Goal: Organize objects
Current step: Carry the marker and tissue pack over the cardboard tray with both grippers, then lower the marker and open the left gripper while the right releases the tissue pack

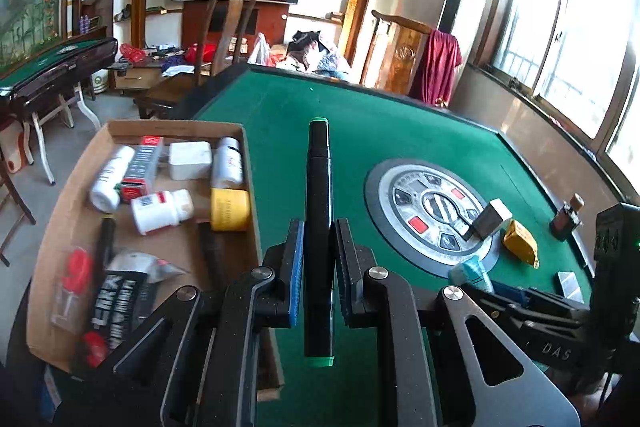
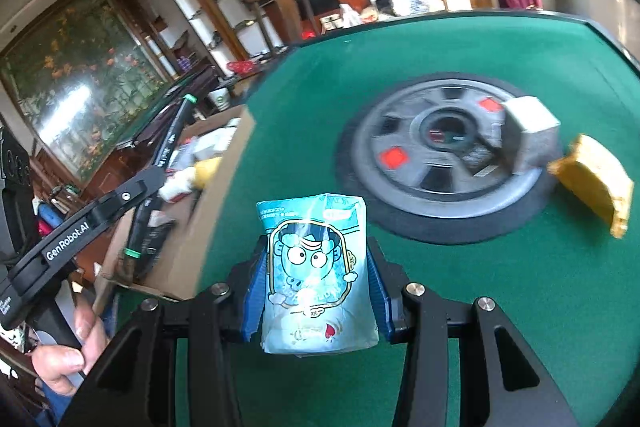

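Gripping black marker (image 1: 318,227) with green ends, left gripper (image 1: 316,267) is holding it above green table (image 1: 360,131), just beside cardboard box (image 1: 60,211) with bottles.

Right wrist view: right gripper (image 2: 316,283) is clamping blue snack packet (image 2: 316,267) over table; yellow packet (image 2: 596,179) is lying near grey centre disc (image 2: 432,203).

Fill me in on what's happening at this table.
A person is tidying loose items into a cardboard box at the edge of the green table. The left gripper is shut on a black marker, held beside the box. The right gripper is shut on a blue snack packet above the felt. A yellow packet and a grey box remain on the table.
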The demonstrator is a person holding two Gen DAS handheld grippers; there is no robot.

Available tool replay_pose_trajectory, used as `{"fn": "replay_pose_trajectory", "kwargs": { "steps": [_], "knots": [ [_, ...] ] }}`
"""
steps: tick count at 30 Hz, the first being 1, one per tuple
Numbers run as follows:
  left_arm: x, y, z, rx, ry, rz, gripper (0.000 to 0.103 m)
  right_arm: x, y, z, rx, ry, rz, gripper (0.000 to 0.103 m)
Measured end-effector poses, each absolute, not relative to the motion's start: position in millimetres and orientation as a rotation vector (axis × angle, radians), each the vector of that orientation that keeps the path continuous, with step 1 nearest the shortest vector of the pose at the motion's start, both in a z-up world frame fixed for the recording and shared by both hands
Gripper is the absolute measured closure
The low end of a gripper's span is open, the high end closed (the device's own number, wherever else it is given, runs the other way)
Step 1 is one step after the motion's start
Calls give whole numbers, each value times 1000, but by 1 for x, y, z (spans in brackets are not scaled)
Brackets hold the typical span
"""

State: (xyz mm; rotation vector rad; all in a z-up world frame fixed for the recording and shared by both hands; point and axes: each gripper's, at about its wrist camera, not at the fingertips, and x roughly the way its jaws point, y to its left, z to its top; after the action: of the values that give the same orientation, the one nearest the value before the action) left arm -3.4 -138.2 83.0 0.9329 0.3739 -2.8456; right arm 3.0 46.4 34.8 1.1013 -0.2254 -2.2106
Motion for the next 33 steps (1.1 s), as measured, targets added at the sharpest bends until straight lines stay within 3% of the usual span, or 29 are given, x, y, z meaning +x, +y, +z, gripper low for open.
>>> {"fn": "replay_pose_trajectory", "kwargs": {
  "steps": [18,33],
  "knots": [
    [54,-222,91,794,490,-2719,89,20,-81,63,1019,-122,-2091,58],
    [76,-274,62,830,571,-2596,89,22,-124,44,1056,-66,-2115,58]
  ]
}}
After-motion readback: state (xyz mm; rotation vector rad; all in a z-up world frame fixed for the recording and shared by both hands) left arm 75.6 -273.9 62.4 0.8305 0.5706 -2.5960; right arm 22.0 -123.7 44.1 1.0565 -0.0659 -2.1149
